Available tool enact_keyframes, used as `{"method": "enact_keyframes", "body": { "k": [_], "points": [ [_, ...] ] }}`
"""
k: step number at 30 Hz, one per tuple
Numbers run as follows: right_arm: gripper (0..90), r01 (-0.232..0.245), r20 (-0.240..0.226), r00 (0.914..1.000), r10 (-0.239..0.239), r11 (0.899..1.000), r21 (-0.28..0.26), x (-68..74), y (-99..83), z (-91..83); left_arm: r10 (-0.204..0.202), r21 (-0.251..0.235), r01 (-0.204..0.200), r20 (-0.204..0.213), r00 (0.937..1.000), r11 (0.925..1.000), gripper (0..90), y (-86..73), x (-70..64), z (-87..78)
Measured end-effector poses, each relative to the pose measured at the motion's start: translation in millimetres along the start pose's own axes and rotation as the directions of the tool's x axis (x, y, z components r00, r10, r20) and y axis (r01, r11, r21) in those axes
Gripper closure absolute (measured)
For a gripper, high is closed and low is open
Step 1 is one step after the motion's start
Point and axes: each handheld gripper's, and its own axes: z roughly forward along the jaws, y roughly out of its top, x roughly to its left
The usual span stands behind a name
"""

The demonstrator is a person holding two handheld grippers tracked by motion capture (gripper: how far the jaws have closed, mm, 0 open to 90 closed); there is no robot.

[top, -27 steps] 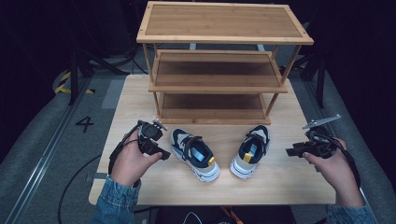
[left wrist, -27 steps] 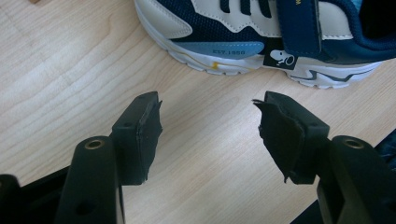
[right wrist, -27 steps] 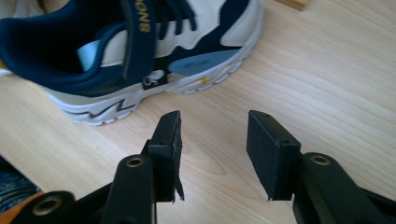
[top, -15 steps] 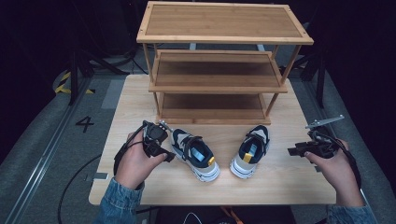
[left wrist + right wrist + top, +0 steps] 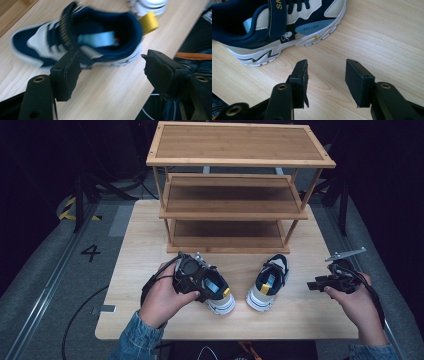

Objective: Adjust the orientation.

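While my left gripper (image 5: 111, 72) hovers with jaws spread over the left sneaker (image 5: 82, 40) at table centre, the right gripper (image 5: 325, 82), also spread, sits at three o'clock of the right sneaker (image 5: 268, 282).

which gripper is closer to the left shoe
Left. The left gripper is right over the left shoe, jaws open beside its collar. The right gripper is off past the right shoe, open above bare table.

Navy-and-white sneaker (image 5: 82, 42), yellow heel tab (image 5: 149, 21)
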Motion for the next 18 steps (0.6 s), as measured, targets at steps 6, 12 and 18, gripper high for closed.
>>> {"method": "enact_keyframes", "body": {
  "k": [6, 12, 18],
  "points": [
    [53.8, -0.004, -0.002, 1.0000, 0.004, 1.000, 0.014, -0.5, -6.1, 3.1, 0.066, -0.010, -0.066, 0.035, 0.9972, 0.9978, 34.0, 13.7, -11.8, 11.5],
    [53.4, -0.010, 0.002, 0.9999, 0.010, 1.000, 0.014, 0.2, -11.1, 2.2, 0.089, 0.017, -0.090, 0.043, 0.9951, 0.9958, 35.1, 21.5, -17.5, 26.4],
    [52.8, -0.017, 0.004, 0.9998, 0.017, 1.000, 0.022, 0.1, -14.4, 3.6, 0.097, 0.089, -0.101, 0.044, 0.9943, 0.9909, 31.0, 27.3, -18.4, 50.3]
  ]
}}
